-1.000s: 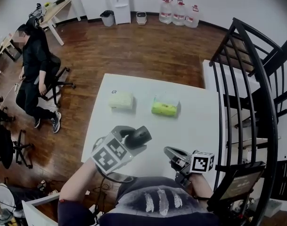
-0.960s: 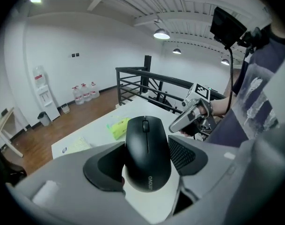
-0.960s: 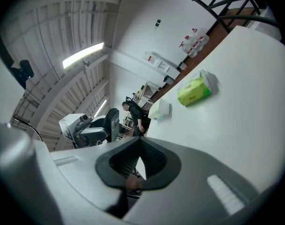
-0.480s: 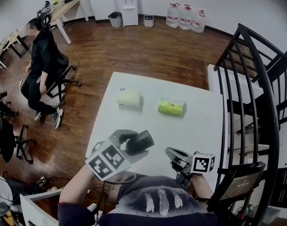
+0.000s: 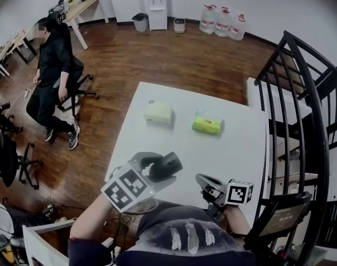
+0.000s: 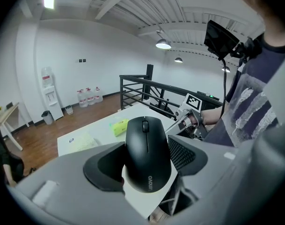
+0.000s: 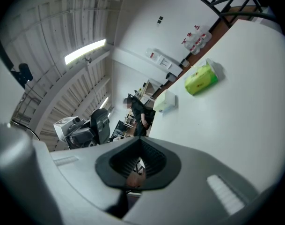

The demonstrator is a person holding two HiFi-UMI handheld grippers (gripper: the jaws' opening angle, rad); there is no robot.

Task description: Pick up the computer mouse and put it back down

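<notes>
A black computer mouse (image 5: 167, 165) hangs in the air over the near left corner of the white table (image 5: 229, 154). My left gripper (image 5: 159, 166) is shut on it, one dark pad on each side. In the left gripper view the mouse (image 6: 147, 151) fills the middle between the jaws of the left gripper (image 6: 147, 159), wheel end pointing away. My right gripper (image 5: 205, 180) hovers at the table's near edge, to the right of the mouse. Its jaws are closed tip to tip, and the right gripper (image 7: 138, 142) holds nothing.
A green tissue pack (image 5: 207, 124) and a pale pack (image 5: 159, 112) lie at the table's far side. A black railing (image 5: 301, 121) runs close along the right. A person (image 5: 49, 65) sits on a chair at far left; water bottles (image 5: 223, 22) stand by the wall.
My left gripper, still holding the mouse, has drifted slightly back toward the table's near left corner. The right gripper has shifted a little along the near edge.
</notes>
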